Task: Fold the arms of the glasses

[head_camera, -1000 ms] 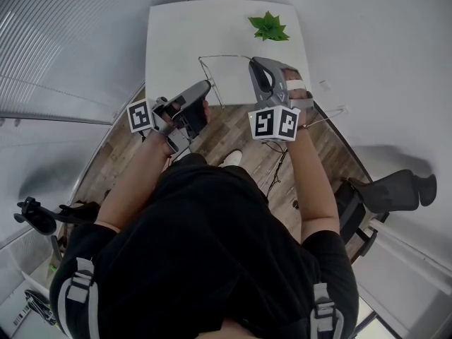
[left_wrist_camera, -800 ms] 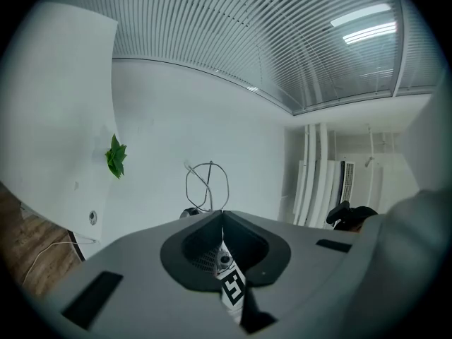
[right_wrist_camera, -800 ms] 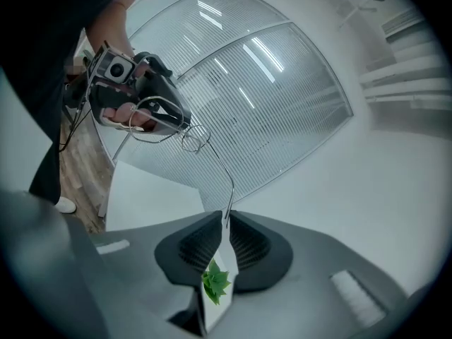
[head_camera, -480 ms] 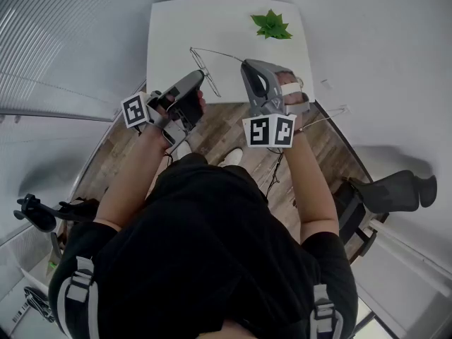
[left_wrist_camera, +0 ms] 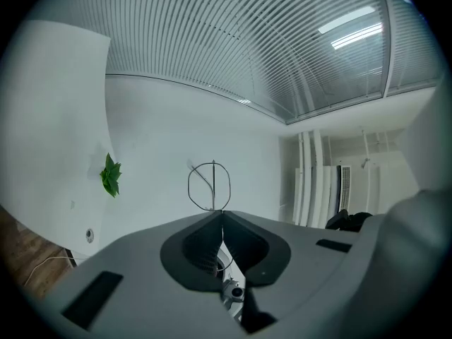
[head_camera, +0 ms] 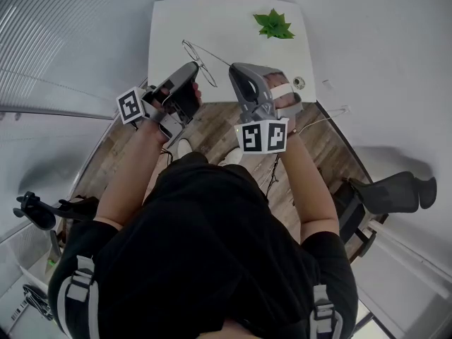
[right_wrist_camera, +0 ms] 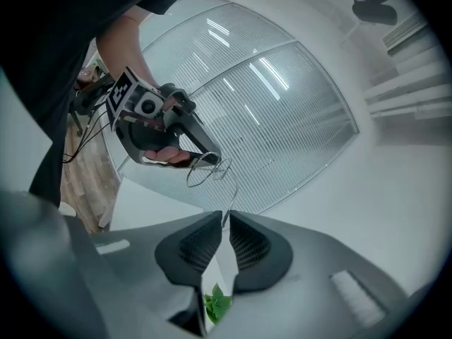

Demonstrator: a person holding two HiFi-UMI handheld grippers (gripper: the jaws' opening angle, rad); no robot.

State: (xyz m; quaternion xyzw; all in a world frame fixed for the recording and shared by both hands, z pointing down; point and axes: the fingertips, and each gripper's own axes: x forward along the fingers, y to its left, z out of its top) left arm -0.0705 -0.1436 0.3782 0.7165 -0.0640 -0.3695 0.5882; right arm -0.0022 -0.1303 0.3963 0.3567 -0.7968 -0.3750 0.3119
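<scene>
Thin wire-framed glasses [head_camera: 191, 51] hang in the air over the near edge of the white table [head_camera: 212, 20]. My left gripper [head_camera: 195, 67] is shut on the frame. One round lens [left_wrist_camera: 209, 186] sticks out past its closed jaws. One thin arm of the glasses [head_camera: 215, 56] runs from the frame to my right gripper [head_camera: 232, 69], which is shut on its end. In the right gripper view the arm [right_wrist_camera: 232, 193] enters the narrow slit between the jaws, and beyond them the left gripper [right_wrist_camera: 205, 150] holds the lenses [right_wrist_camera: 208, 168].
A small green leafy plant [head_camera: 274, 25] sits at the table's far right, also visible as the plant [left_wrist_camera: 110, 175]. A round cable hole [head_camera: 299, 82] is near the table's right front corner. Wood floor and a dark chair [head_camera: 395, 189] lie below; ribbed blinds cover the left wall.
Both grippers have carried the glasses to the left and farther over the table. The grippers now sit closer together, with the arm at a tighter angle to the frame.
</scene>
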